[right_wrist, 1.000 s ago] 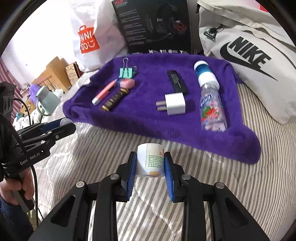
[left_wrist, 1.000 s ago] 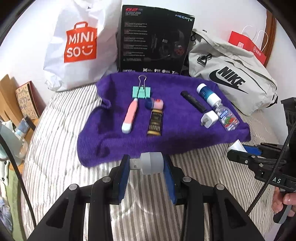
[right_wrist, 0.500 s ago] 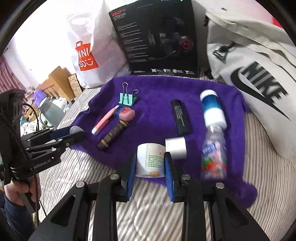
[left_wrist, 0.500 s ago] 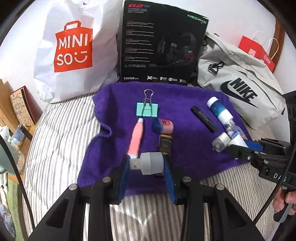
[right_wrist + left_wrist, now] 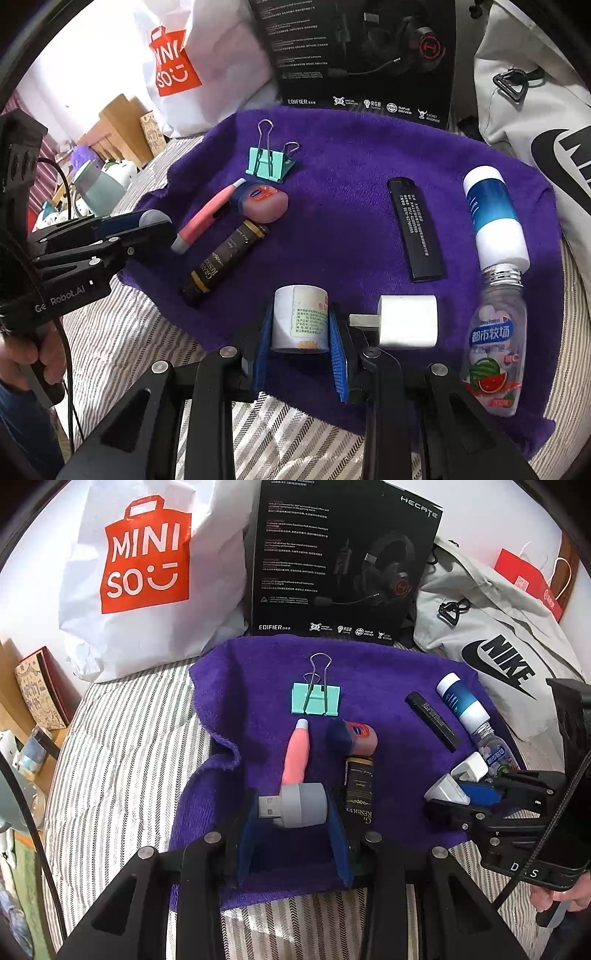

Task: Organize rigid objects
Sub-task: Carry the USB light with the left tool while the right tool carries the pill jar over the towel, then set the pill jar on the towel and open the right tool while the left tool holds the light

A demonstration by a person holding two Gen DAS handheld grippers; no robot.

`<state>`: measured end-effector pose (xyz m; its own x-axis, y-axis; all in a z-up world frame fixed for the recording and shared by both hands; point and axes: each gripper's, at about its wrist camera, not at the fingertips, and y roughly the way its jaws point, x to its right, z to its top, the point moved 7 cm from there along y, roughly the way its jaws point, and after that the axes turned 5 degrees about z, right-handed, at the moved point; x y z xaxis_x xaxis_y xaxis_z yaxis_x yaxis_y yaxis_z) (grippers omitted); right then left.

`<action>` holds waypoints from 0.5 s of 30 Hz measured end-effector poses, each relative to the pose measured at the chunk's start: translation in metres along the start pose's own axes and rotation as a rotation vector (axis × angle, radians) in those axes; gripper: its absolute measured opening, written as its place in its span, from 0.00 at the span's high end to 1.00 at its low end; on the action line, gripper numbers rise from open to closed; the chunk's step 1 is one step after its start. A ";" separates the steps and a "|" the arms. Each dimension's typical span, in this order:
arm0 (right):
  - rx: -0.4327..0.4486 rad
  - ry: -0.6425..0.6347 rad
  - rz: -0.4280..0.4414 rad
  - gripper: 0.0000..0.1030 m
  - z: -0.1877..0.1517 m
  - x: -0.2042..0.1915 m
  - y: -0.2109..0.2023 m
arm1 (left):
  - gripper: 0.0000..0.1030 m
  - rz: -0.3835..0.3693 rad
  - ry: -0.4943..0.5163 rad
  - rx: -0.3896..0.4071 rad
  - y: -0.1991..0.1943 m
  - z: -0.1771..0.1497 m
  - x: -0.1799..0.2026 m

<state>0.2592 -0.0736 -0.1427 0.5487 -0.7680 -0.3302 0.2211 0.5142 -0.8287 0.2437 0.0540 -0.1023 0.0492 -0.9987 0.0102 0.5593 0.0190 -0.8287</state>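
My left gripper is shut on a grey USB plug, held low over the near part of the purple towel, just short of a pink pen. My right gripper is shut on a small white labelled bottle, held low over the towel's front edge, next to a white charger. On the towel lie a green binder clip, a pink tin, a dark tube, a black stick, a blue-white bottle and a clear candy bottle.
The towel lies on a striped bed. Behind it stand a white Miniso bag, a black headset box and a grey Nike bag. A bedside shelf with clutter is to the left.
Both grippers have moved forward from over the striped bed to low over the towel, each still holding its object. The right gripper now sits beside the white charger.
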 end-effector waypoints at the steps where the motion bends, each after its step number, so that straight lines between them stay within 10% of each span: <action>1: -0.001 -0.004 -0.003 0.72 0.000 0.000 0.001 | 0.67 -0.003 0.001 -0.001 0.000 0.000 0.000; 15: -0.024 -0.030 0.054 0.67 0.000 0.003 -0.001 | 0.67 -0.006 0.004 -0.012 0.005 -0.002 0.000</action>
<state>0.2605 -0.0761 -0.1425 0.5830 -0.7277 -0.3613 0.1711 0.5447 -0.8210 0.2452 0.0544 -0.1078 0.0426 -0.9990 0.0133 0.5499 0.0123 -0.8352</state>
